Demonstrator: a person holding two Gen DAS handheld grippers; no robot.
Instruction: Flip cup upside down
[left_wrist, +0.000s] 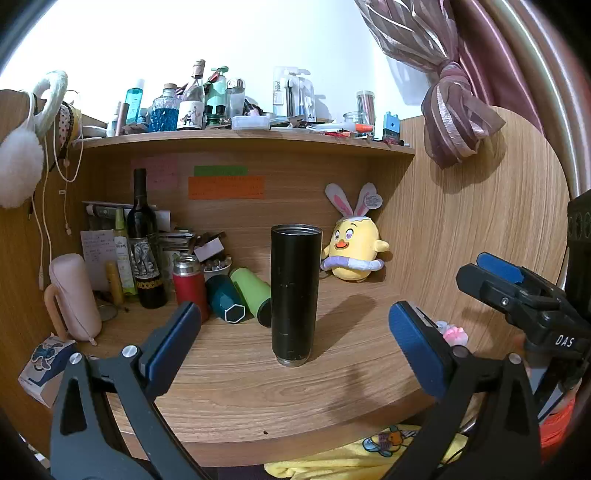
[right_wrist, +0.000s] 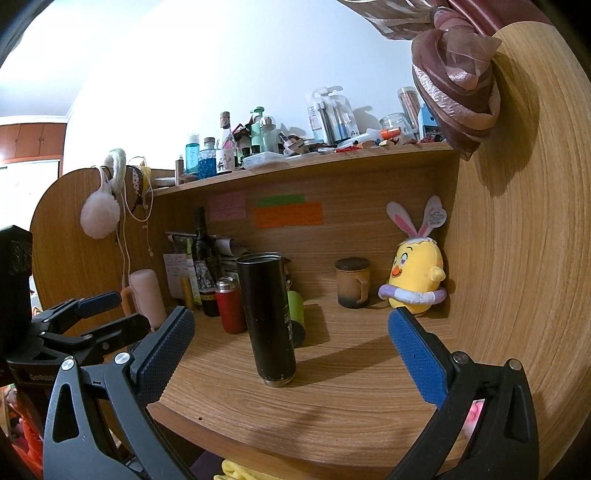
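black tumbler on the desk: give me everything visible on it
The black tumbler is a tall, slim cylinder, matte black with scuffs, a metal ring at its base and an open, lidless mouth facing up. It stands upright on the wooden desk, near the front edge, nothing gripping it. The left gripper and right gripper are both open, short of it. Faint print shows in the right wrist view.

The black cup (right_wrist: 269, 319) stands upright on the desk (right_wrist: 332, 406); the right claw (right_wrist: 291, 345) gapes around it, untouching.
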